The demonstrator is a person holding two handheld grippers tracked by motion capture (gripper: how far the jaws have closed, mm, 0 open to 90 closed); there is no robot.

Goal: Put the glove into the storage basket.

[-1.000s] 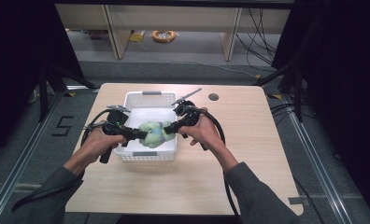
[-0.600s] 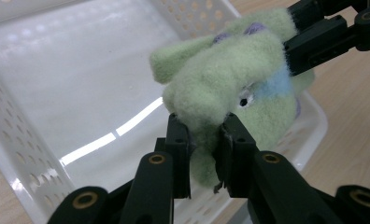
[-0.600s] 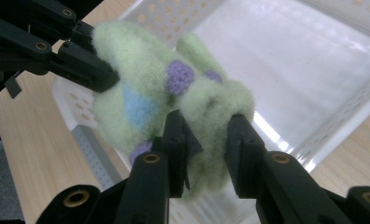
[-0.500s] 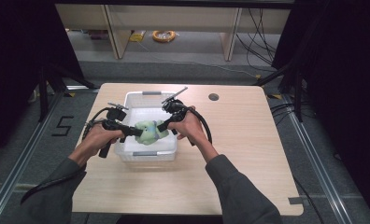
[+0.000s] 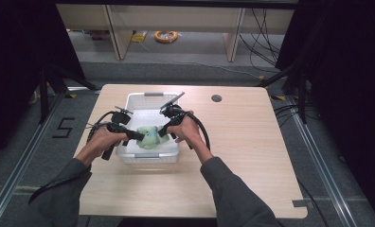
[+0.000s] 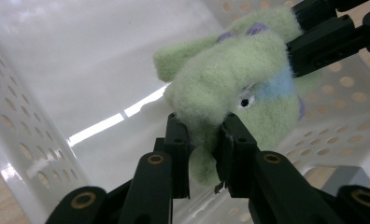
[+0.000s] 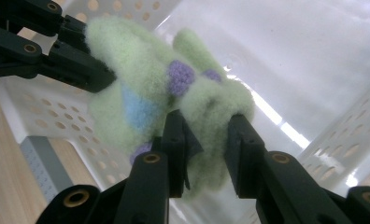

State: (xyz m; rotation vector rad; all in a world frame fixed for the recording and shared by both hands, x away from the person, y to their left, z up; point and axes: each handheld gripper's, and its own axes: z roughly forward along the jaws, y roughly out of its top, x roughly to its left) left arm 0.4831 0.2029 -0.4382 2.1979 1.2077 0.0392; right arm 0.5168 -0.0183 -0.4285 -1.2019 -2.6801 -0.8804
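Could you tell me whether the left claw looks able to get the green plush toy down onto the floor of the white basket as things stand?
Probably yes: the left claw and right claw both pinch the green plush toy over the white basket, whose floor below looks bare.

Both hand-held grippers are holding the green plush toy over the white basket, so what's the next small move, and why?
Probably lower it a little further, then release: the left hand-held gripper and right hand-held gripper each pinch the plush toy, which hangs above the floor of the basket.
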